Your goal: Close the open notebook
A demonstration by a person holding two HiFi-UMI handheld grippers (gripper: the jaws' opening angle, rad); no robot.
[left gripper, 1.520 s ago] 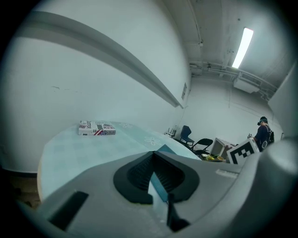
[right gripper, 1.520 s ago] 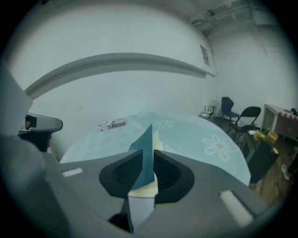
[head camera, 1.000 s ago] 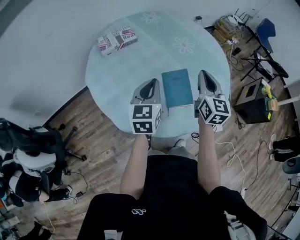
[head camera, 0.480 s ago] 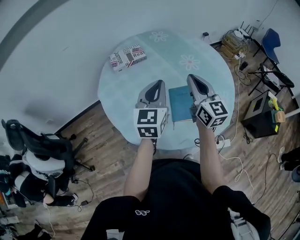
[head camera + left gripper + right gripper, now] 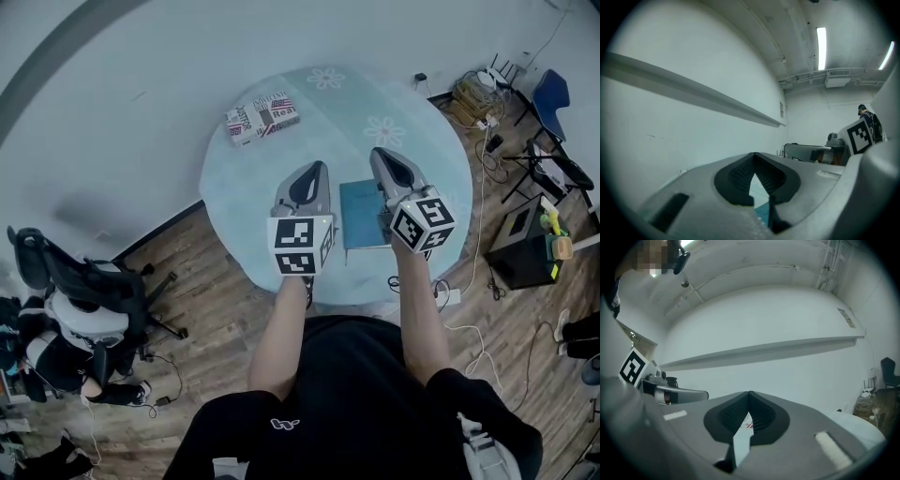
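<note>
Black office chair [image 5: 80,300] stands on the wooden floor [image 5: 211,309] at the head view's 8 o'clock, off the round pale-green tabletop [image 5: 248,183] with its faint flower prints. On the tabletop, toward its 10 o'clock, lies a printed box [image 5: 262,118] with a flag pattern, well apart from everything else.

Next comes the left gripper [image 5: 321,167], held level above the tabletop's near half and pointing to 12 o'clock. Its jaws are closed tip to tip with nothing between them, as its own view shows.

Just right of it is the teal notebook [image 5: 359,217], already closed and lying flat near the tabletop's 5 o'clock edge, between the two grippers. Its right side is covered by the right gripper [image 5: 382,154]. That one leans slightly toward 11 o'clock, with its jaws also pressed together and empty. Neither gripper visibly touches the notebook.

Farther right, at 3 o'clock on the floor, sit a black box [image 5: 523,248] and loose cables [image 5: 469,319].
</note>
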